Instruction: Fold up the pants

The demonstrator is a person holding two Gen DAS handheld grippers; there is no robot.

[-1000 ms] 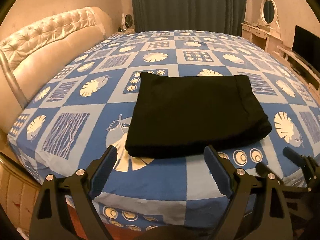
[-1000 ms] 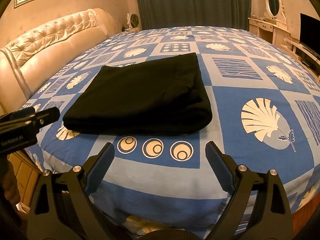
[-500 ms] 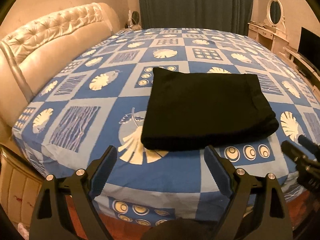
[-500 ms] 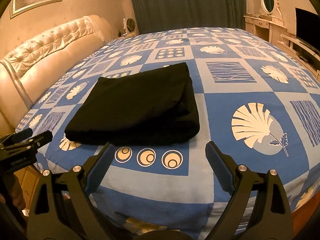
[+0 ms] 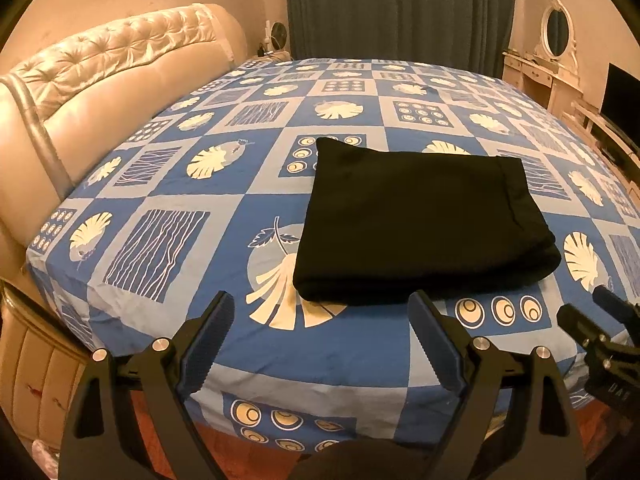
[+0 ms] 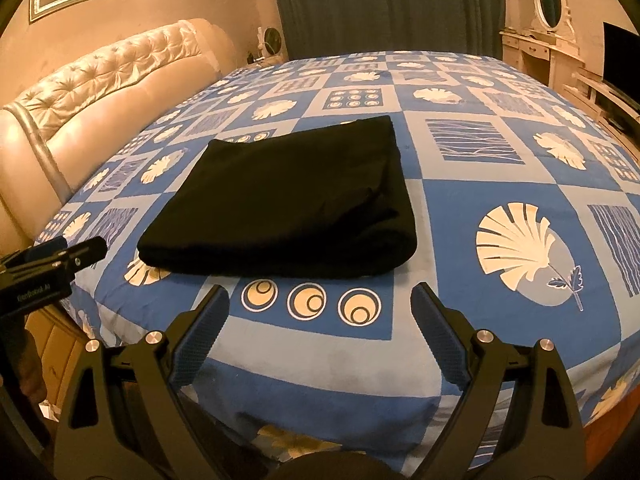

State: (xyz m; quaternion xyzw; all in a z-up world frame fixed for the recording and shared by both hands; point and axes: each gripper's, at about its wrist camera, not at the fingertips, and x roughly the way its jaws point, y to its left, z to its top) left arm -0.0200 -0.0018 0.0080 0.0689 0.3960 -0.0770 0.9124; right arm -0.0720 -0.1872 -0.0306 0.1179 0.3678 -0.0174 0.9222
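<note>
The black pants (image 5: 420,224) lie folded into a flat rectangle on the bed's blue patterned sheet (image 5: 168,240); they also show in the right wrist view (image 6: 288,204). My left gripper (image 5: 322,312) is open and empty, held off the bed's near edge, short of the pants' near left corner. My right gripper (image 6: 320,300) is open and empty, also off the near edge, short of the pants' near right part. Neither touches the cloth. Each gripper shows at the side of the other's view, the right one (image 5: 600,340) and the left one (image 6: 48,268).
A tufted cream headboard (image 5: 100,80) runs along the left. Dark curtains (image 5: 396,8) hang behind the bed. A white dressing table with an oval mirror (image 5: 556,40) and a dark screen (image 5: 620,96) stand at the right.
Both grippers have drawn back from the bed and away from the pants, which look smaller and farther off. The pants have not moved. Both grippers stay open.
</note>
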